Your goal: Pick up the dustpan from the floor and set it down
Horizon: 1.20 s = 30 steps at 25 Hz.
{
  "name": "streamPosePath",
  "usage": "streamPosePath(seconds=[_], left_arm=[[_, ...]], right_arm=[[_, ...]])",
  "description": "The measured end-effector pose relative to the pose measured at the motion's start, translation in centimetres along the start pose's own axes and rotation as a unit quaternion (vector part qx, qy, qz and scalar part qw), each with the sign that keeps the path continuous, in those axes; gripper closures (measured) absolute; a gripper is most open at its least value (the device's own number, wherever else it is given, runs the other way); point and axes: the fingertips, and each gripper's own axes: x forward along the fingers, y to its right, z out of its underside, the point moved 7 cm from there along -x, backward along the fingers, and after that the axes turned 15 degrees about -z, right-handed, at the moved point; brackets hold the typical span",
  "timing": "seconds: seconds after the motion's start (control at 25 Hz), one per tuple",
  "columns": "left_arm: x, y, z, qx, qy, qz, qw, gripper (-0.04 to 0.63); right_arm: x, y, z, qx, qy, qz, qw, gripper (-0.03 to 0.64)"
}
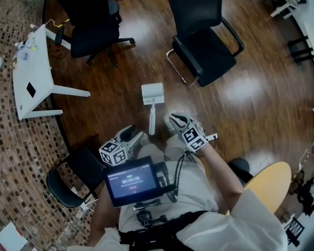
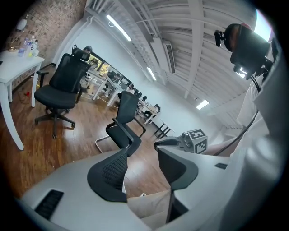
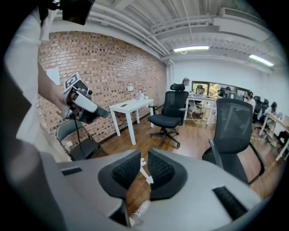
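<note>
The white dustpan [image 1: 152, 92] lies on the wood floor ahead of the person, its long handle [image 1: 152, 121] pointing back toward them. Left of the handle's end, my left gripper [image 1: 130, 133] hovers; in the left gripper view its jaws [image 2: 142, 153] stand wide open with only floor and a chair behind them. My right gripper [image 1: 175, 119] is just right of the handle's end. Its jaws [image 3: 143, 155] are parted by a narrow slit with nothing in them, and the dustpan [image 3: 145, 171] shows through that slit, further off on the floor.
Two black office chairs [image 1: 203, 41] [image 1: 92, 27] stand beyond the dustpan. A white table [image 1: 34, 75] is at the left, on the edge of the mosaic carpet. A black folding chair [image 1: 71, 179] is close at the person's left, and a round wooden table [image 1: 269, 183] is at the right.
</note>
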Motion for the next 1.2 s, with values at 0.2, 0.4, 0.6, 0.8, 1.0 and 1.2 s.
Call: streamPosePath(seconds=[0.2, 0.4, 0.6, 0.8, 1.0, 1.2], left_arm=[[1.6, 1.3, 0.5, -0.003, -0.023, 0.005, 0.9997, 0.376], [3.0, 2.3, 0.4, -0.006, -0.024, -0.005, 0.9997, 0.376], [4.1, 2.4, 0.5, -0.026, -0.014, -0.029, 0.9991, 0.376], [4.8, 2.3, 0.9, -0.037, -0.016, -0.061, 0.9973, 0.374], [5.5, 2.2, 1.6, -0.043, -0.03, -0.092, 0.9944, 0.37], [6.6, 1.5, 2.0, -0.051, -0.047, -0.112, 0.9913, 0.357]], right_arm=[[1.7, 1.9, 0.4, -0.025, -0.025, -0.032, 0.999, 0.557], [3.3, 3.5, 0.7, -0.047, -0.047, -0.071, 0.995, 0.552], [4.9, 4.6, 1.7, -0.074, -0.073, -0.109, 0.989, 0.549], [6.6, 5.4, 2.4, -0.111, -0.1, -0.149, 0.978, 0.548], [8.3, 6.0, 3.3, -0.14, -0.124, -0.182, 0.965, 0.517], [10.3, 6.6, 4.0, -0.16, -0.138, -0.204, 0.956, 0.517]])
